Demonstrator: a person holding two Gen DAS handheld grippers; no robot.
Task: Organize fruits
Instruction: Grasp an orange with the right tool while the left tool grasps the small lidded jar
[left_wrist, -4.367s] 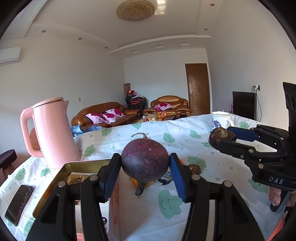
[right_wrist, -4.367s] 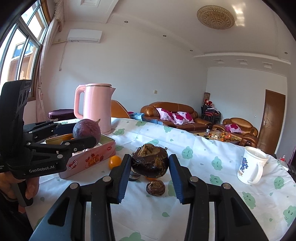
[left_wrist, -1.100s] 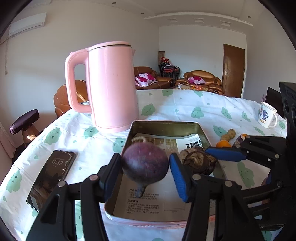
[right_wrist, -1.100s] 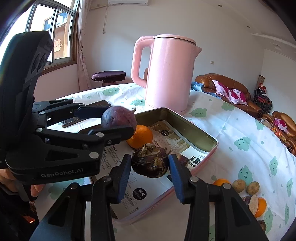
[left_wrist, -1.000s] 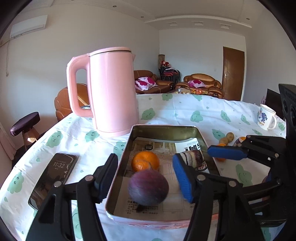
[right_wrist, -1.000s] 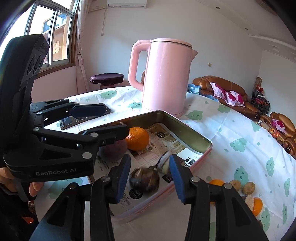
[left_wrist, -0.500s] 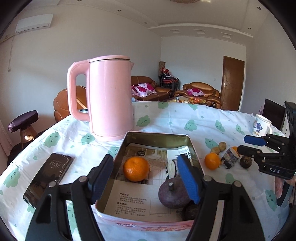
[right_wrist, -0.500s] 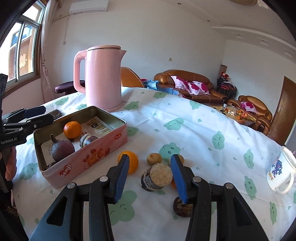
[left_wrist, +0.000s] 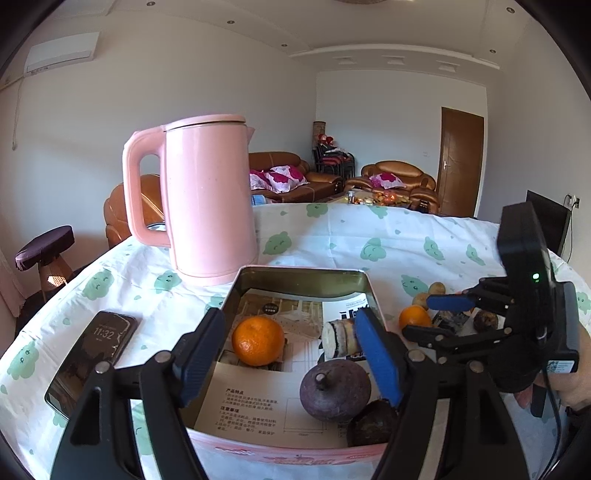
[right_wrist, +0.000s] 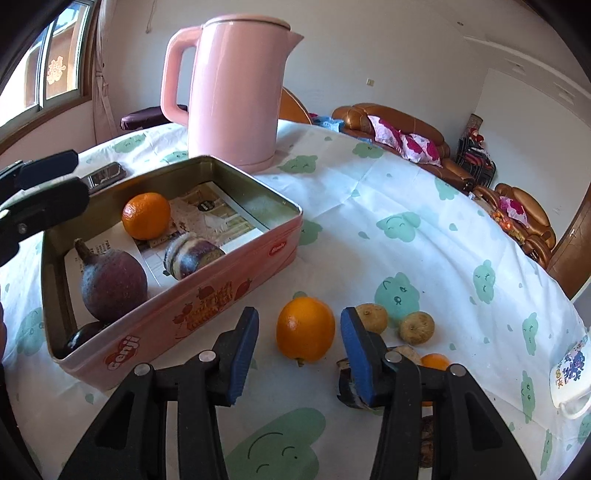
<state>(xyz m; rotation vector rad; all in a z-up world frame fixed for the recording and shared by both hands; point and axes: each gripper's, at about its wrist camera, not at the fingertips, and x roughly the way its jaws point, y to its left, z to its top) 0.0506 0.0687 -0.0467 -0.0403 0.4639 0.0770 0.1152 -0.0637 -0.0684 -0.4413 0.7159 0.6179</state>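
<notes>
Both purple fruits have left the tools and now lie in the tin (right_wrist: 280, 236). Left tool (left_wrist: 291, 354) hangs open above it; right tool (right_wrist: 297, 349) stands open around an orange (right_wrist: 306, 328) on the worktop (right_wrist: 424, 192).

Pink kettle (left_wrist: 210, 199) behind tin; phone (left_wrist: 92, 354) left; mug (right_wrist: 570, 373) far right.

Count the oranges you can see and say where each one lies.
3. One orange lies inside the tin. A second sits on the tablecloth between the right gripper fingers. A third, smaller, shows partly behind that gripper; others may be hidden.
</notes>
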